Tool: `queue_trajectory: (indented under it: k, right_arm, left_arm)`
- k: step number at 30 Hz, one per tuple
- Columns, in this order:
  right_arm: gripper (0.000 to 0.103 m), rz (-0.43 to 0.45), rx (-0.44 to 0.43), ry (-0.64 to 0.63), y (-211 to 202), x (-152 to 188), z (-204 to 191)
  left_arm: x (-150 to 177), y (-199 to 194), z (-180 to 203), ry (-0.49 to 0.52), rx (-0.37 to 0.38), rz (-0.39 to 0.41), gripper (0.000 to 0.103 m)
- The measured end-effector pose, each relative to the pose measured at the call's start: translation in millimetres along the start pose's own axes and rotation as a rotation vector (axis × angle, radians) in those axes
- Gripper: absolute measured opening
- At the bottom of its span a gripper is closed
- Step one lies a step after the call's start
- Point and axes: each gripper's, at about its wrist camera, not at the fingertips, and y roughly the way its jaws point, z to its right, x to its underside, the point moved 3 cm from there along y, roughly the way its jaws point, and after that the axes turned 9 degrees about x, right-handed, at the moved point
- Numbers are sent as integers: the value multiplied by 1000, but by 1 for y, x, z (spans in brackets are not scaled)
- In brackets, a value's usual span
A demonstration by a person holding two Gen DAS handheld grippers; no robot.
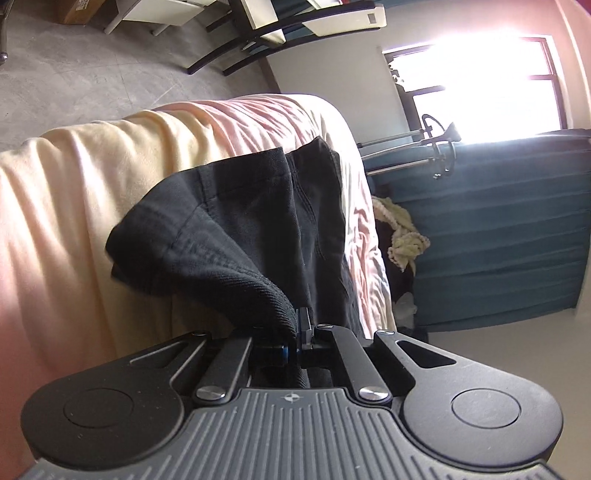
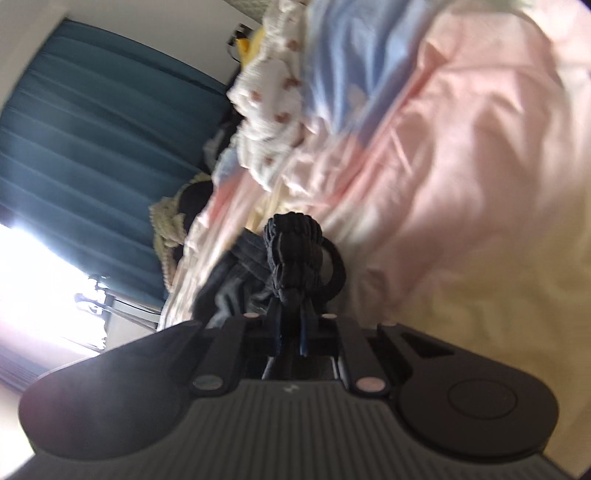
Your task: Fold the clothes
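A black garment (image 1: 236, 221) hangs lifted over the bed, ribbed hem toward the camera, stretching away across the pink and cream bedsheet (image 1: 122, 155). My left gripper (image 1: 300, 325) is shut on its ribbed edge, the cloth draping over the left finger. In the right wrist view, blurred, the same black garment (image 2: 291, 251) bunches into a thick ribbed wad right at the fingertips. My right gripper (image 2: 291, 314) is shut on that wad, more dark cloth trailing off to the left.
The bed is covered by a rumpled pink sheet (image 2: 461, 147) with a white flowered cloth (image 2: 269, 110) and light blue fabric (image 2: 351, 48) piled on it. Teal curtain (image 1: 498, 240), bright window (image 1: 480, 74), cream knitted item (image 1: 402, 236), chairs (image 1: 280, 33) on grey floor.
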Motion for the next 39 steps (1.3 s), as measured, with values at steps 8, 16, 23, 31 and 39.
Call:
queue_trajectory:
  k: [8,16,23,31,39]
  right_arm:
    - [10,33,-20,-28,45,-27,-67]
    - [10,66,-42,-56,91,-55,-135]
    - [10,65,2,-128,178,-66,-184]
    - [10,49,63,-215,264,-68,-196]
    - [11,36,97,-269,304,-65,-188]
  left_arm:
    - [-22,58,47,14,-53,44,5]
    - [-74,161,114,86,-119,88,5]
    - [-120,270,127,174,-237,67,5]
    - [-132,356,86,224,-378,-1,5]
    - [-132,367,92,303,-422,-48,6]
